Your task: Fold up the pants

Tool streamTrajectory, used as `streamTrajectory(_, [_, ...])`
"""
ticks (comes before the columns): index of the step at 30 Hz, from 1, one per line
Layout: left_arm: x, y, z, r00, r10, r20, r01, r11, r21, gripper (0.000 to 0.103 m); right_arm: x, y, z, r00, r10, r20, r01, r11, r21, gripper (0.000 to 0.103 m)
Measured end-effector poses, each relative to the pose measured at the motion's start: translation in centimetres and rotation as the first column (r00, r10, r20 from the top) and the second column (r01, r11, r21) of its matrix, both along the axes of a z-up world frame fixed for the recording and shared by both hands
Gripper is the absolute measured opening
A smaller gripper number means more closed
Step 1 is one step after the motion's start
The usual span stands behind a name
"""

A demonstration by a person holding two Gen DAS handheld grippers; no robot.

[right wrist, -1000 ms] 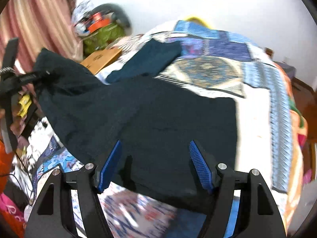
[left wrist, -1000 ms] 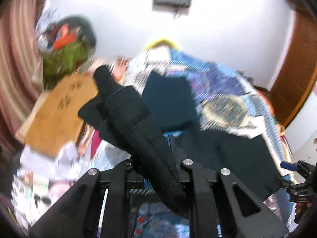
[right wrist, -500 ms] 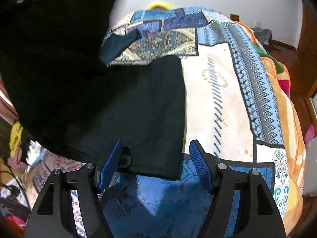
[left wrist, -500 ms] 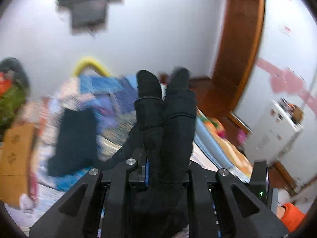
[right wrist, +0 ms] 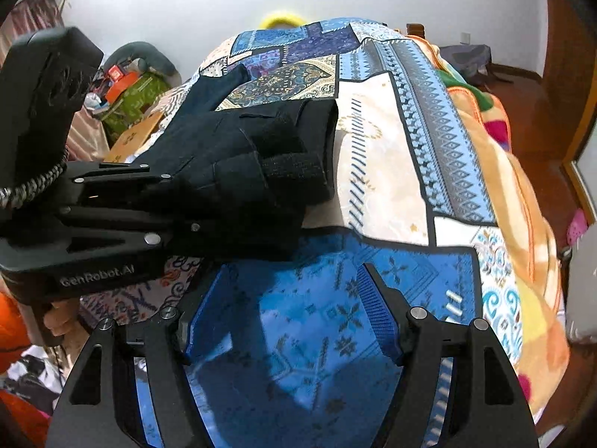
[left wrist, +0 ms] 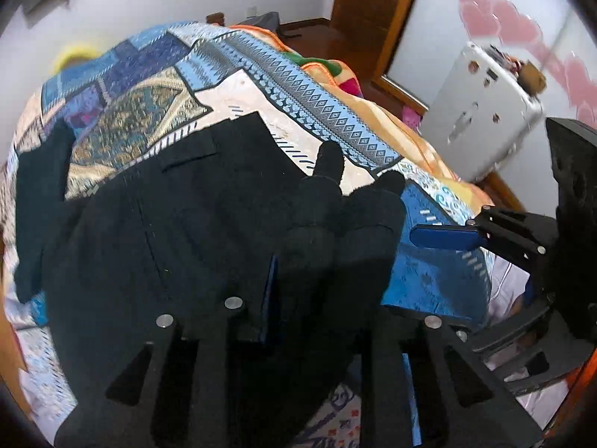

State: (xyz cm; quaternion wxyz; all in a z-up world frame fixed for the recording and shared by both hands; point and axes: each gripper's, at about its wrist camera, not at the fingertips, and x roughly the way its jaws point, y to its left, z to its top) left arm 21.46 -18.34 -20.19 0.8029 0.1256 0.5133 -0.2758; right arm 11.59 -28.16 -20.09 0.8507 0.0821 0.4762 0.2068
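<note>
Black pants (left wrist: pixel 179 224) lying on the bed, partly folded over. Waist end with a pocket slit resting flat toward the far side. Other end bunching up in thick folds (right wrist: pixel 276 164), lifting off the bed, one layer lying on top of another.

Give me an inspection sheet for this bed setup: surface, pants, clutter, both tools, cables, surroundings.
Surface: patchwork bedspread, blue, cream and orange.
Job's things: black pants partly spread on the bed, one end bunched in the left tool.
Clutter: second dark garment at the far left; cardboard box and green bag beside the bed.
Grippers: left tool shut on the pants; right tool open, holding nothing.
Cables: braided cable on the left tool.
Surroundings: white wall, wooden door frame, white case.
</note>
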Motion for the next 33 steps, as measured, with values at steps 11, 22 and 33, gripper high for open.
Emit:
streamTrajectory(11, [3.7, 10.9, 9.5, 0.935, 0.272, 0.226, -0.242, 0.959, -0.150, 0.094, -0.2, 3.2, -0.2, 0.997, 0.079, -0.017, -0.079, 0.997, 0.013, 0.067])
streamTrajectory(22, [16.9, 20.6, -2.3, 0.860, 0.479, 0.177, -0.510, 0.829, 0.230, 0.096, 2.0, 6.0, -0.5, 0.993, 0.112, -0.048, -0.114, 0.993, -0.028, 0.067])
streamTrajectory(33, [13.9, 24.2, -7.2, 0.904, 0.413, 0.109, -0.427, 0.855, 0.296, 0.097, 6.0, 5.1, -1.2, 0.997, 0.068, -0.036, -0.073, 0.983, -0.168, 0.067])
